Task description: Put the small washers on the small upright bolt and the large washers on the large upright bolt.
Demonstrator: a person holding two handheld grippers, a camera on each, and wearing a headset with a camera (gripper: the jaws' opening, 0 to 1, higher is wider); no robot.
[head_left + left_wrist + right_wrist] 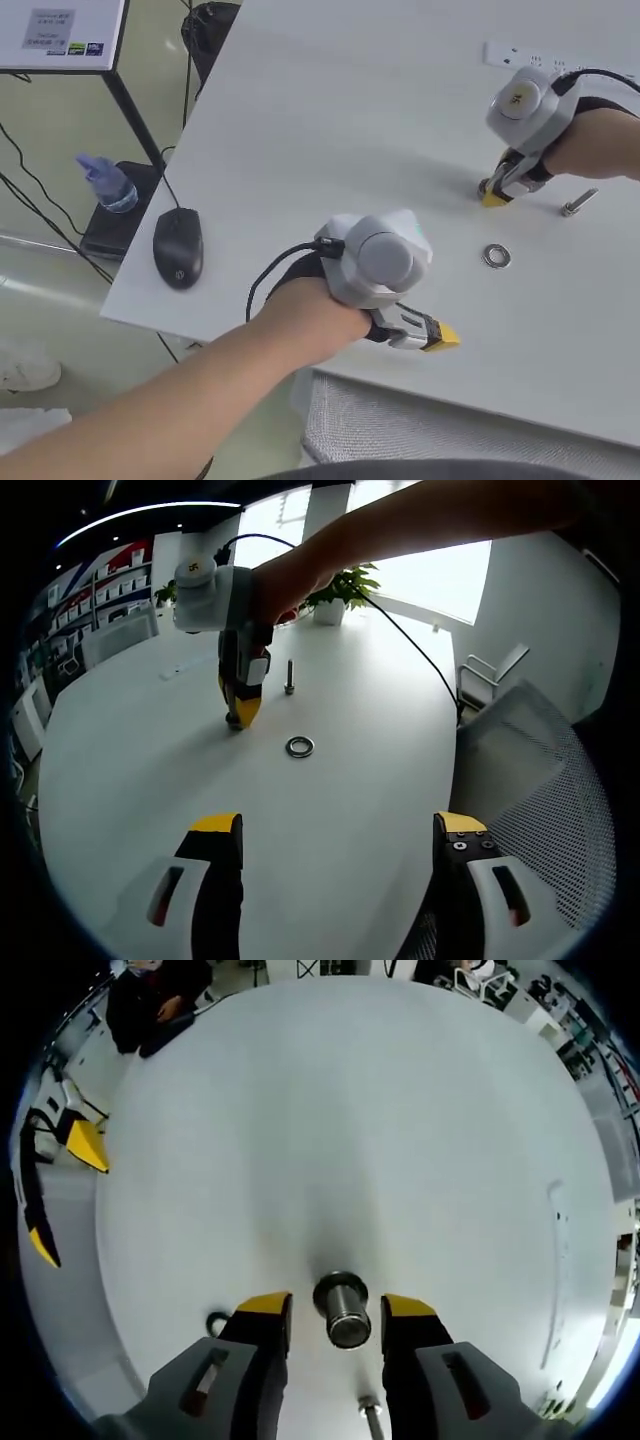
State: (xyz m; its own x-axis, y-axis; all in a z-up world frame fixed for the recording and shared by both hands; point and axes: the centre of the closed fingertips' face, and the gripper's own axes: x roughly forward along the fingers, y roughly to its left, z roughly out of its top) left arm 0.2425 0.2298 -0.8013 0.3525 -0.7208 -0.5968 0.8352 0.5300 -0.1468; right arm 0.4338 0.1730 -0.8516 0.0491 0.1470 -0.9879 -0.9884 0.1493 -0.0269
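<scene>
**Bench**: white, one.

**Far left, off the task:** one bottle with a blue cap just past the bench edge. One black mouse sits on the left corner of the bench.

**Left gripper**: one, near the middle, above the near edge. Its jaws are spread wide with nothing between them. It is well apart from the hardware.

**Washer**: one counted. It lies flat on the bench between the two grippers, near the right gripper and touching nothing. Whether it is the small or the large kind cannot be told.

**Right gripper**: one, far right, pointing down at the bench. In the right gripper view its jaws stand on either side of the large bolt, with a thin strip of bench showing on each side. They read as parted, not clamped.

**Large bolt**: one, upright, seen end-on between those jaws.

**Small bolt**: one, rightmost, upright in the left gripper view, just beside the right gripper. No washer can be seen on either bolt.

**Step in hand (judged):** the right gripper is seeing to the large bolt, either settling or steadying it. No washer has been loaded yet.

**Next move (judged):**
- The right gripper lifts off the bolt without tipping it.
- A gripper pinches the washer by its thin rim off the flat bench.
- The hole is centred over the matching bolt and the washer is lowered straight down.
</scene>
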